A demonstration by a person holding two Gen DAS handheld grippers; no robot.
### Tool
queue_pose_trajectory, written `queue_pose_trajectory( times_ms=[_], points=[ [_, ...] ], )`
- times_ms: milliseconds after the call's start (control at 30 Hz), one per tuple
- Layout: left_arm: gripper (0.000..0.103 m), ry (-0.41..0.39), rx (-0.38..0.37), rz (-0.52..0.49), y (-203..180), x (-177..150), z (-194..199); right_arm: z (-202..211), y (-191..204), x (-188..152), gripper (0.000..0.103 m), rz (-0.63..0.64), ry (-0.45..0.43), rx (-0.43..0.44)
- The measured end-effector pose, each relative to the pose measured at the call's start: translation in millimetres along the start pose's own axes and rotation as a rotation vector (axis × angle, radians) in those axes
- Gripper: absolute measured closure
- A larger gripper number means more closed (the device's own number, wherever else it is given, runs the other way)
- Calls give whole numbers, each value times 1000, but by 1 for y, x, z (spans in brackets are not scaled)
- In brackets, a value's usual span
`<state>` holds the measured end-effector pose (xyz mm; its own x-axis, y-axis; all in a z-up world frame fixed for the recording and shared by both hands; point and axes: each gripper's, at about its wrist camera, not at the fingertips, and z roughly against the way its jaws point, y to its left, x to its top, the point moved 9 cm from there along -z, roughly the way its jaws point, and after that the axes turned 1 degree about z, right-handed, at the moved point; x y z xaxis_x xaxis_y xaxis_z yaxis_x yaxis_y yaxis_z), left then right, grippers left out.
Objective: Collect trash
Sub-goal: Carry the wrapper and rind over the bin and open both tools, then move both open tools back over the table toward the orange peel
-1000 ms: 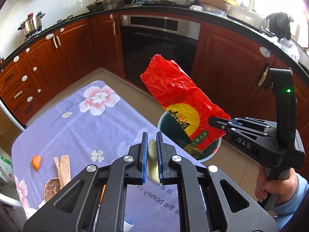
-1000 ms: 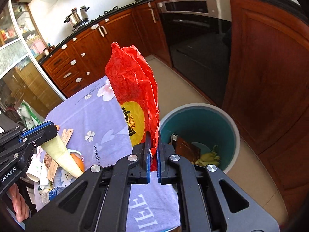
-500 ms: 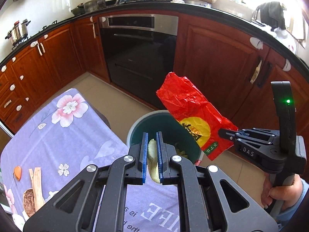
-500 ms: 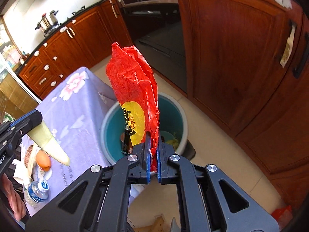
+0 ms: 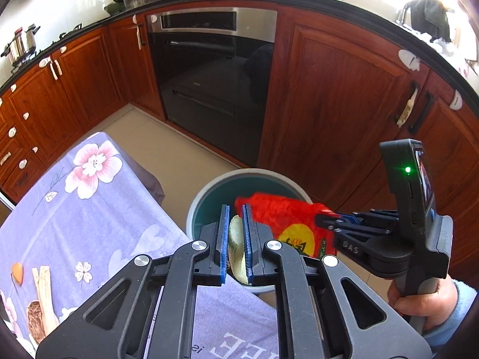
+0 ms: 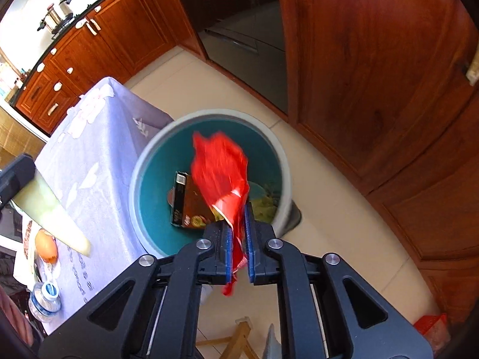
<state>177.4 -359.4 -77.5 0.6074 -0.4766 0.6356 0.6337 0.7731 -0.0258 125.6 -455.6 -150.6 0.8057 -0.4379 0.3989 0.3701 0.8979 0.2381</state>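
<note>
Now, right hand-held gripper: jaws opening, red wrapper loose between them, above the bin.
Left hand-held gripper: clamped on a pale peel.
Around: bin just beside the tabletop edge; box inside.
Room: bare floor towards the cabinets.

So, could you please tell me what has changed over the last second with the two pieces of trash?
Both grippers came from the table side to above the trash bin. The right gripper is opening, and the red wrapper, upright before, now tips blurred into the bin, its tail between the fingers. The left gripper stayed shut on the pale melon rind.
</note>
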Motion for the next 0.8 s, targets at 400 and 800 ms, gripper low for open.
queue_pose_trajectory(
  times_ms=[400,800],
  points=[
    [94,33,-50,0,-8,9,-28,9,-11,25,27,-32,-86,-57],
    [39,3,18,-31,-12,17,-29,21,-30,29,20,-46,-109,-87]
  ],
)
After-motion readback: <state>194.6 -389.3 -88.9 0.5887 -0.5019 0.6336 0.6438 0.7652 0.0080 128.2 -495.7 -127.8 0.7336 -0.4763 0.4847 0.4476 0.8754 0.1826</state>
